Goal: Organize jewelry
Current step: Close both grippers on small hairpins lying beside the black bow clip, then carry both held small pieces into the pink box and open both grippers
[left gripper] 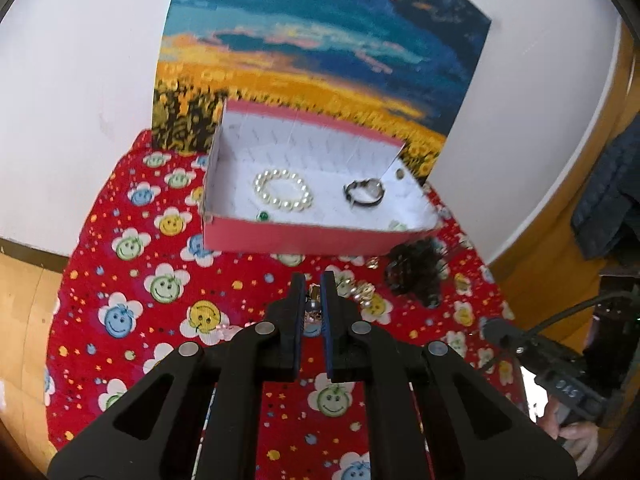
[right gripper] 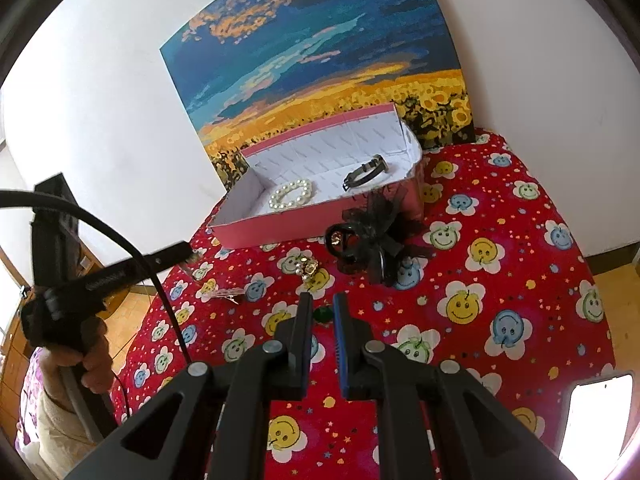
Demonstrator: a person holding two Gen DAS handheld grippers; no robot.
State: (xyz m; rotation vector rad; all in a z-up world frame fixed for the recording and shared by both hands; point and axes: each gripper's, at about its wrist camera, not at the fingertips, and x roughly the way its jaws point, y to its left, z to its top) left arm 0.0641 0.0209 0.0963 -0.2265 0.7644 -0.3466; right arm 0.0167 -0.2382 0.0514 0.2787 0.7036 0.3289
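Between the closed jaws of the left gripper (left gripper: 314, 286), low in the middle of the left wrist view, a small piece of jewellery with a grey bead and gold bits (left gripper: 313, 308) is pinched; the jaws hide most of it, so its kind cannot be told. Just right of it a small heap of gold and pearl trinkets (left gripper: 362, 292) lies on the red cloth with smiling flower faces (left gripper: 160, 288) that covers the round worktop, and right again sits a black lace hair ornament (left gripper: 416, 272), blurred there, clearer in the right wrist view. Above them, in the middle of the frame, stands the open pink cardboard box with a white lining (left gripper: 288, 236); it holds a white pearl bracelet (left gripper: 283, 191), a dark-strapped wristwatch (left gripper: 365, 194) and, half cut off by the near wall, a green bead (left gripper: 263, 216). Behind the box leans a painted canvas of a sunflower field under a blue sky (left gripper: 320, 40). In the right wrist view the right gripper (right gripper: 323, 300) has its jaws pressed close with nothing clearly held; a green gem (right gripper: 322, 314) shows in the slit, on the cloth or in the grip, I cannot tell. A pink hair clip (right gripper: 226, 294) lies at mid left.
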